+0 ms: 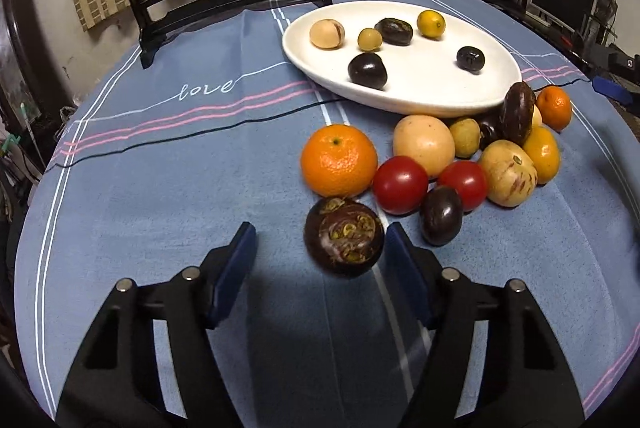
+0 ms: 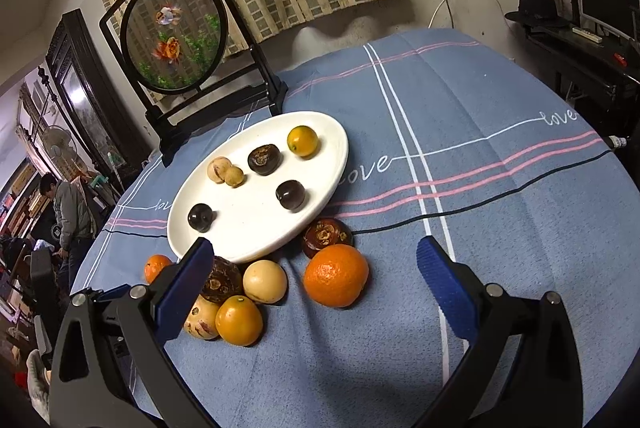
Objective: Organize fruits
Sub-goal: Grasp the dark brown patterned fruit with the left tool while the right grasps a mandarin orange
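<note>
A: Left wrist view first. What step are you on?

B: You're going for the mangosteen (image 1: 344, 236), the nearest fruit of the loose pile on the counter (image 1: 160, 195). It sits low between your left gripper (image 1: 320, 248) jaws, hard by the right pad; the left pad stands clear w/ a gap. So jaws part-open, nothing held yet.

A: Pose?

B: Left hand pitched steeply down at the cloth, fruit off-centre toward the right jaw. Next move, I'd judge: shift a bit right to centre it, then squeeze gently. It's round and may roll off toward the tomatoes (image 1: 401, 183) or the big orange (image 1: 339, 160) just behind. Then carry to the white plate (image 1: 440, 95), which already has six small fruits.

A: Right wrist view?

B: Your right gripper (image 2: 316, 264) hangs above the counter, tilted down, jaws wide and empty. Same big orange sits between them in the picture but farther off, untouched. The mangosteen shows behind it, by the plate rim. Rest of the pile is near the left jaw. Can't tell which fruit goes where on the plate; no sorting rule visible. Keep the right hand parked so the two don't crowd.
</note>
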A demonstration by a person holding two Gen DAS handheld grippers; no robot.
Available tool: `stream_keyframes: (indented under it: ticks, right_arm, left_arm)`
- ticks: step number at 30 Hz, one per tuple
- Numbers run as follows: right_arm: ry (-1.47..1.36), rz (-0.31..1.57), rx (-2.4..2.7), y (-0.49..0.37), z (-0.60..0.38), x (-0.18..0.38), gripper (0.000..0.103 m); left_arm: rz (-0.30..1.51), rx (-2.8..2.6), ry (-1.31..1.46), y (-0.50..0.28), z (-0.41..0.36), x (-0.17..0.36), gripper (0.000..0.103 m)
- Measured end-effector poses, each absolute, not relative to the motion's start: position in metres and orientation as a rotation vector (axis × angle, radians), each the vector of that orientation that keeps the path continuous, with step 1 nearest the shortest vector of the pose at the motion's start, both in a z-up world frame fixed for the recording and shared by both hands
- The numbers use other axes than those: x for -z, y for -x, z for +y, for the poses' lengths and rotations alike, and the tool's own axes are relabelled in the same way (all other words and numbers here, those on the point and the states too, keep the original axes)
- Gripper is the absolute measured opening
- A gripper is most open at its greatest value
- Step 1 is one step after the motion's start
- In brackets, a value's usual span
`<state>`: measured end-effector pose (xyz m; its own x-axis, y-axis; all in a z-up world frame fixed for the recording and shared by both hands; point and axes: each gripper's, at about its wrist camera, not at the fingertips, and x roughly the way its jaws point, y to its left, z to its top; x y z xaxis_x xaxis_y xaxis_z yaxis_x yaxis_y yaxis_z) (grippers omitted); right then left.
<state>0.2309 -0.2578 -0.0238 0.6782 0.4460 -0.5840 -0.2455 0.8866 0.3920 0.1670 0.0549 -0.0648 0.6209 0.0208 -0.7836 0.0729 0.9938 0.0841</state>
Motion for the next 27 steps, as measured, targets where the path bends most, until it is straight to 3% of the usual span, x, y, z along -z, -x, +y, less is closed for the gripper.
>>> stream_keyframes:
  ticks: [3,4,5,16,19,21,27]
  right_arm:
    - [-0.287,0.729,-0.402,-0.231,-0.256,0.024,0.102]
    - [-0.282,0.728,-0.403,-0.231,-0.255,0.024,0.102]
    - [-0.279,0.727,-0.404,-0.23,-0.254,0.024,0.102]
    - [-0.136,0.768,-0.384,-0.215,-0.238,0.038,0.102]
    - [-0.013,0.773,-0.345,-0.207,-0.224,0.046,0.091]
    - [0.053,0.784,-0.335,-0.208,-0.215,0.052,0.078]
    - [0.083,0.777,-0.329,-0.218,-0.212,0.057,0.075]
  left_arm:
    - [0.919,0.059,-0.135,-0.173,0.047,0.07,0.063]
    - [0.928,0.084,-0.126,-0.175,0.046,0.071,0.048]
    - [0.924,0.102,-0.107,-0.175,0.046,0.071,0.042]
    - [0.915,0.128,0.003,-0.174,0.06,0.07,0.042]
    - [0.915,0.128,0.003,-0.175,0.06,0.07,0.042]
    - [0.916,0.128,0.002,-0.175,0.059,0.07,0.043]
    - [0.918,0.129,0.0,-0.175,0.059,0.071,0.043]
